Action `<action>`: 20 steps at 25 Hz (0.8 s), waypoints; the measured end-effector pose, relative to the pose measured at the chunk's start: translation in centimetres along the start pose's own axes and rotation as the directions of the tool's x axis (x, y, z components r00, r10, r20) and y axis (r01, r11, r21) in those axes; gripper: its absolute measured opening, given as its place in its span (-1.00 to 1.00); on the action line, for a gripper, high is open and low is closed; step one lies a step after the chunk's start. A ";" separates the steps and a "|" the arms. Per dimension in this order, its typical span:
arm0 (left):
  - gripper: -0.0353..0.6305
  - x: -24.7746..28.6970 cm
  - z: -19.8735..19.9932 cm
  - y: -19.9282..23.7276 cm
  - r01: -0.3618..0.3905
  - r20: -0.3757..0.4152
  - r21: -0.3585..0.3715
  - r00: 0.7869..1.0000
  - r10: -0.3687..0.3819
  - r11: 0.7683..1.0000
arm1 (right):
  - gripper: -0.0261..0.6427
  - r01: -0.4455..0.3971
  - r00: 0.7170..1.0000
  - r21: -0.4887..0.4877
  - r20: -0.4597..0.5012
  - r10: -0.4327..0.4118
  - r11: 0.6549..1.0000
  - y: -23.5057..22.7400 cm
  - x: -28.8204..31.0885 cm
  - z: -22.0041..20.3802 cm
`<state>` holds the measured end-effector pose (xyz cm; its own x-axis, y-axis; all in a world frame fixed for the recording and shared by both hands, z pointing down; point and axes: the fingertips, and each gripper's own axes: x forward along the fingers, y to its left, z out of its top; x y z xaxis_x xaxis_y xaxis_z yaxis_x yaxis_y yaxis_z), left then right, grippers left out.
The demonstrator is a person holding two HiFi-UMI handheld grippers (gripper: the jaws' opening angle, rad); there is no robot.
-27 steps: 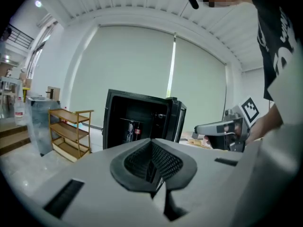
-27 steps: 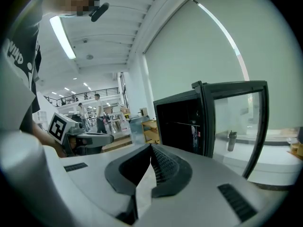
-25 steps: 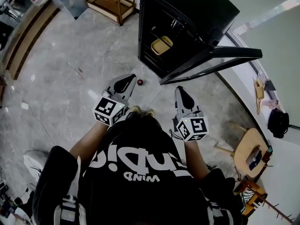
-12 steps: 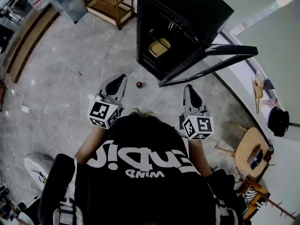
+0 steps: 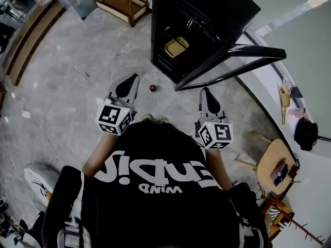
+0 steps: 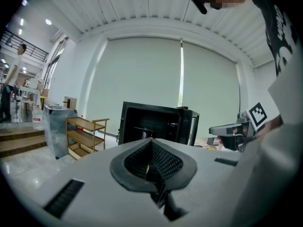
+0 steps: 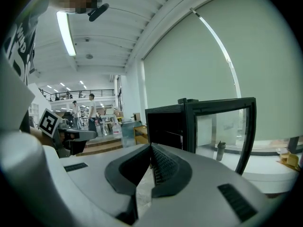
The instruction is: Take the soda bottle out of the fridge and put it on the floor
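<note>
I stood facing a black fridge [image 5: 207, 14] with its glass door [image 5: 248, 53] swung open to my right. My left hand-held gripper [image 5: 132, 81] was closed with nothing in it, the ribbed pads pressed together. My right hand-held gripper [image 5: 206, 94] was closed and empty too. Both were held out in front of me at about waist height, pointing toward the fridge.

On the grey stone floor [image 5: 67, 76], between me and the fridge, stood a small dark thing with a red top [image 5: 153, 88]. I took it for the soda bottle seen from above, already out of the fridge, though it was too small to be sure. A yellow container [image 5: 176, 46] sat on a fridge shelf.

The bottle stood alone, near the toes of my shoes [image 5: 148, 118]. A step forward could have knocked it over and sent it rolling. The open door stood just beside my right hand-held gripper, so a careless swing that way could have struck the glass.
</note>
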<state>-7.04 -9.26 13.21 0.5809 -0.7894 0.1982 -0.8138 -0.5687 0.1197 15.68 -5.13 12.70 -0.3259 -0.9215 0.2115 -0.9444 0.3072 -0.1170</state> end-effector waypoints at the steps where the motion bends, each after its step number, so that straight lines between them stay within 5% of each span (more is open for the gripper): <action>1: -0.88 0.0 0.0 0.0 0.000 0.000 0.001 1.000 0.000 1.000 | -0.86 -0.003 1.000 -0.001 -0.002 0.003 1.000 0.2 0.0 0.0; 20: -0.88 -0.8 -0.4 -0.9 -0.016 -0.018 -0.007 1.000 0.016 1.000 | -0.86 -0.026 1.000 -0.003 -0.010 0.026 1.000 0.6 -0.6 -0.4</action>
<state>-6.74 -8.05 13.32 0.5673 -0.7942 0.2176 -0.8232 -0.5542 0.1235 15.32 -4.28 12.86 -0.3509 -0.9108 0.2176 -0.9357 0.3320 -0.1191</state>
